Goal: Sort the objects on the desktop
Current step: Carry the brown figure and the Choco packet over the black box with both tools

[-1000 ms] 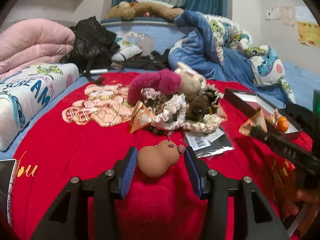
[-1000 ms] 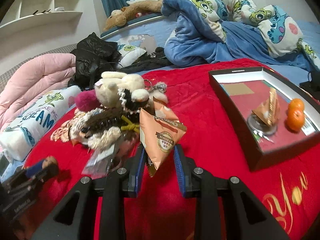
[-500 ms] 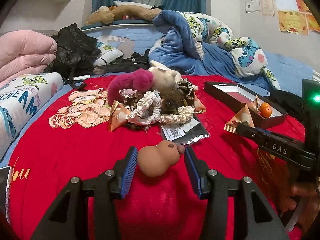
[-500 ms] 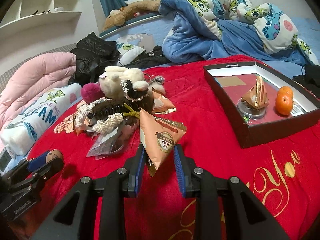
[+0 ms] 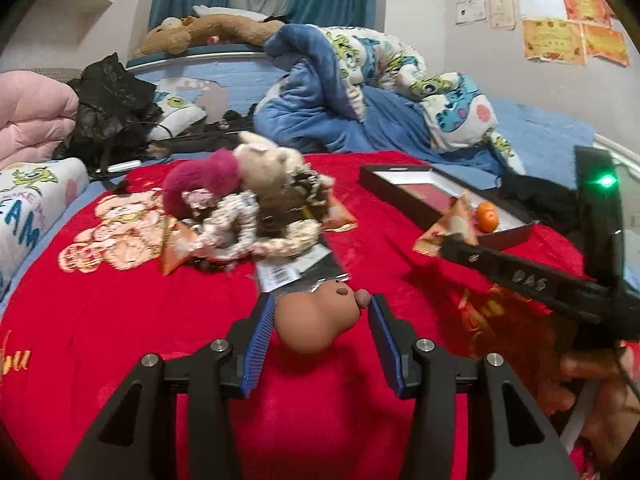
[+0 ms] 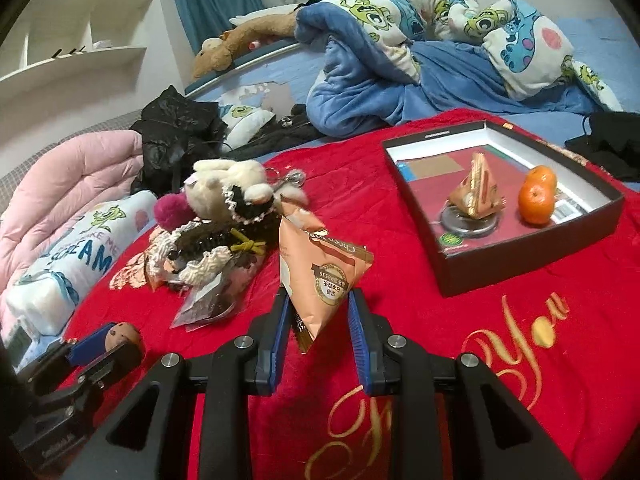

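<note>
My left gripper [image 5: 322, 320] is shut on a brown squishy toy [image 5: 316, 320] and holds it above the red blanket [image 5: 120, 320]. My right gripper [image 6: 318, 316] is shut on an orange triangular snack packet [image 6: 320, 272], held above the blanket left of the black box [image 6: 532, 256]. The box holds another snack packet [image 6: 476, 192], an orange [image 6: 538, 196] and a round disc. A pile of plush toys and scrunchies [image 6: 224, 220] lies left of the packet. The right gripper with its packet [image 5: 440, 232] shows in the left wrist view; the left gripper with the toy [image 6: 120, 336] shows at lower left of the right wrist view.
A black plastic sleeve with a barcode label [image 5: 296, 268] lies before the pile. A blue quilt [image 6: 400, 60], a pink duvet [image 6: 60, 184], a black bag [image 6: 176, 128] and a printed pillow [image 6: 68, 268] ring the blanket. White shelves [image 6: 80, 40] stand at far left.
Both grippers have pulled back from the pile and risen, each keeping its object. The right one has swung toward the box, which now sits nearer the view's centre.
</note>
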### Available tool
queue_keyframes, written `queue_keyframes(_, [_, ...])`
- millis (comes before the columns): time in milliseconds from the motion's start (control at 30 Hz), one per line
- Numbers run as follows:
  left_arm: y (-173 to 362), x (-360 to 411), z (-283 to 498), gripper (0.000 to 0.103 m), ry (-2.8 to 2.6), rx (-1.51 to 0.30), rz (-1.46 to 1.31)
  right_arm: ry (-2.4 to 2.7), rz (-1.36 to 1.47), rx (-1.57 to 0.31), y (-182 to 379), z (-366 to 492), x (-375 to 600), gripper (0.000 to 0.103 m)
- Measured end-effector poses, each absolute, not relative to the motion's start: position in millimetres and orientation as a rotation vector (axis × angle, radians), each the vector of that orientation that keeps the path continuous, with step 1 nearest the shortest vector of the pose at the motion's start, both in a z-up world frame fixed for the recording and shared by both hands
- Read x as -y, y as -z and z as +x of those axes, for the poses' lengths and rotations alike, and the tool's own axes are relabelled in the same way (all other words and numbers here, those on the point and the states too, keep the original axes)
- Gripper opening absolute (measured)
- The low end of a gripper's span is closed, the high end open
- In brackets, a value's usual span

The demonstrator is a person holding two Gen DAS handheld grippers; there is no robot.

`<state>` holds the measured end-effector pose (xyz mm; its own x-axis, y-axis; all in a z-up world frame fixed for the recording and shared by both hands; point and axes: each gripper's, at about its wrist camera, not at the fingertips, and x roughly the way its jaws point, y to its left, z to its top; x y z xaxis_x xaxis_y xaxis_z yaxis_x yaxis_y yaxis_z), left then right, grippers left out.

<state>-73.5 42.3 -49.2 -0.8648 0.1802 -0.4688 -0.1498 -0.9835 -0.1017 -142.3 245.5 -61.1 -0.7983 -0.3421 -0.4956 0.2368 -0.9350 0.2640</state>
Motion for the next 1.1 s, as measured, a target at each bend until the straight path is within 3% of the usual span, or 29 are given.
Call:
queue_keyframes(533, [37.4,-97.2,-88.4,0.050,-2.792,0.148,-0.679,2.787,0.712,0.052,33.4,-135.3,-266.5,0.027])
queue_keyframes(700, [33.2,-132.3,-93.8,0.050,-2.724,0.119,-0.637,2.820,0.695,0.121,22.5,-137.8,-301.2,0.027])
queue_keyframes(867, [27.2,-168.9,-106.8,0.050,-2.679,0.071,-0.625,2.915,0.669,0.011,15.9,-135.9,-330.6,0.027])
queue_keyframes(1100, [16.9,-220.5,-127.0,0.050,-2.617,0.030,-0.593,2.995,0.702,0.038,21.5,-139.8,-390.4,0.027])
